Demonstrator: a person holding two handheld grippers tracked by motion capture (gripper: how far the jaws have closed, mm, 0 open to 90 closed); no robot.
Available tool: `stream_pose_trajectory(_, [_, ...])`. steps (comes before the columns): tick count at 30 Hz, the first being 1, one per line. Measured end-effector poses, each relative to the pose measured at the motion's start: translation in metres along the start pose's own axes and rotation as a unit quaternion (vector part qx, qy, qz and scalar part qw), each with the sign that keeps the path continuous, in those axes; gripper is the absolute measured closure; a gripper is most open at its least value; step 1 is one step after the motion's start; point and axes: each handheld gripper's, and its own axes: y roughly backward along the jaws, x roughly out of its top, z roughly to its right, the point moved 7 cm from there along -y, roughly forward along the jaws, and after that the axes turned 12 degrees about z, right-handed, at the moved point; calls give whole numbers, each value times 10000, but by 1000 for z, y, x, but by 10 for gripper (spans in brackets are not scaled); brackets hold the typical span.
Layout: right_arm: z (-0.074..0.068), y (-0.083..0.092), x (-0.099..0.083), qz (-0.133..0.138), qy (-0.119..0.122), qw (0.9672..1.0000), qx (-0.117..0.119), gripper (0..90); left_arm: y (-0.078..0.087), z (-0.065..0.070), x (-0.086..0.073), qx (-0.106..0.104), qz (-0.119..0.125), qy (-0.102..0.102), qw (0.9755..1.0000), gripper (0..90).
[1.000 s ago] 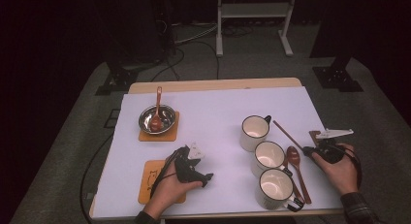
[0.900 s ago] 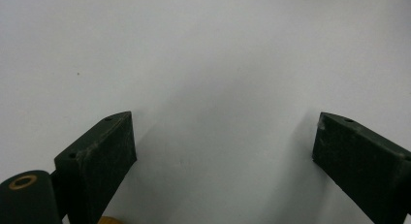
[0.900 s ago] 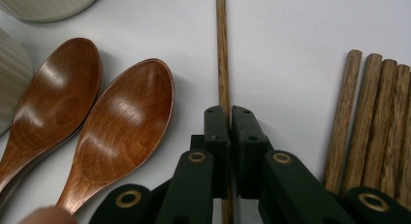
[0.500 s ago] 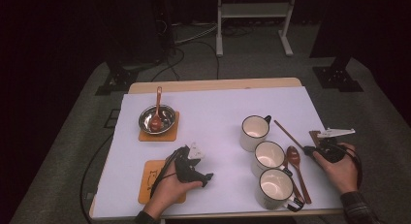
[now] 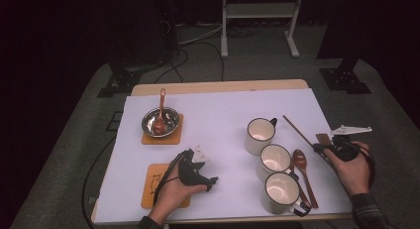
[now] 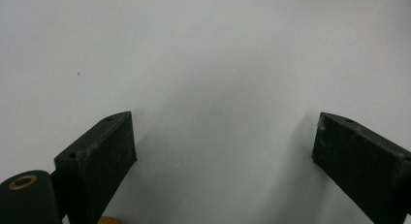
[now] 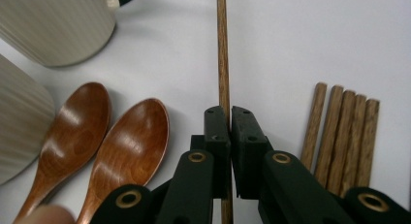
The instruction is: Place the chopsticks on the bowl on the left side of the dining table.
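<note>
Right gripper (image 7: 227, 118): jaws pressed together on a single wooden chopstick (image 7: 222, 49), pinched near its lower end, with the shaft running straight away from the jaws over the white table cover (image 7: 291, 40). In the high view the same chopstick (image 5: 297, 130) lies slanted to the right of the mugs, with the right gripper (image 5: 321, 147) at its near end. Whether the stick is already off the surface I cannot tell.

Just beside the jaws: a bundle of further chopsticks (image 7: 341, 132) on one side, two wooden spoons (image 7: 111, 141) on the other, then the striped mugs (image 7: 53, 25) (three in a row in the high view).

Left gripper (image 5: 205, 174): jaws spread wide, nothing between them, resting over bare cover near an orange coaster (image 5: 156, 182).

Step in hand, as I judge it: grasp made on one chopstick, carry not yet begun. A bowl (image 5: 159, 121) with a spoon sits on the far coaster. The next move calls for a level lift, keeping the long end clear of the mug rims.
</note>
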Motion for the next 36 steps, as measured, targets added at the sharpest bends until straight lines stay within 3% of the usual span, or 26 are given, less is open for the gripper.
stream_pose_trajectory(21, [1,8,35,251,136,9995,159,852,0,1,0,52,1,38,10000,68])
stream_pose_trajectory(36, [-13,4,60,359,282,9978,487,852,0,0,0,47,-16,32,10000,68])
